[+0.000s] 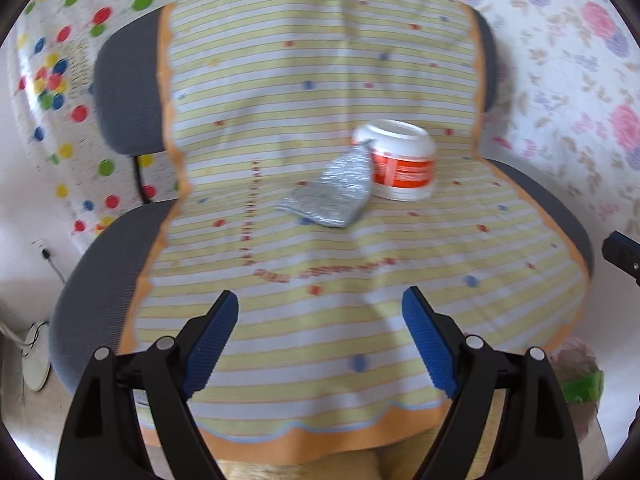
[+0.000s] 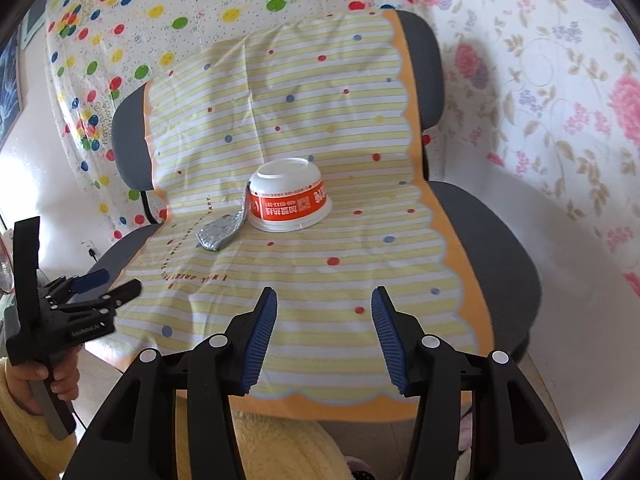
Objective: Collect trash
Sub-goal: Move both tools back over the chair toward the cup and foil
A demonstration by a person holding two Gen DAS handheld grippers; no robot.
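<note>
The upturned plastic bowl (image 2: 289, 199) is sitting bottom-up ahead of the right gripper (image 2: 324, 340), well beyond its fingertips, on the striped cloth (image 2: 320, 120) covering the chair (image 2: 500, 248). It is probably light, thin-walled and slick, so pinching across its sides looks best. The foil wrapper (image 1: 336, 190) is leaning against its left side, soft and crushable, its long axis running from near-left up toward the bowl. Both grippers, including the left gripper (image 1: 320, 340), are hanging released, grasping nothing.

Bright, even daylight; the left wrist view was motion-blurred, the right sharper, both bowed and vignetted at their edges.
</note>
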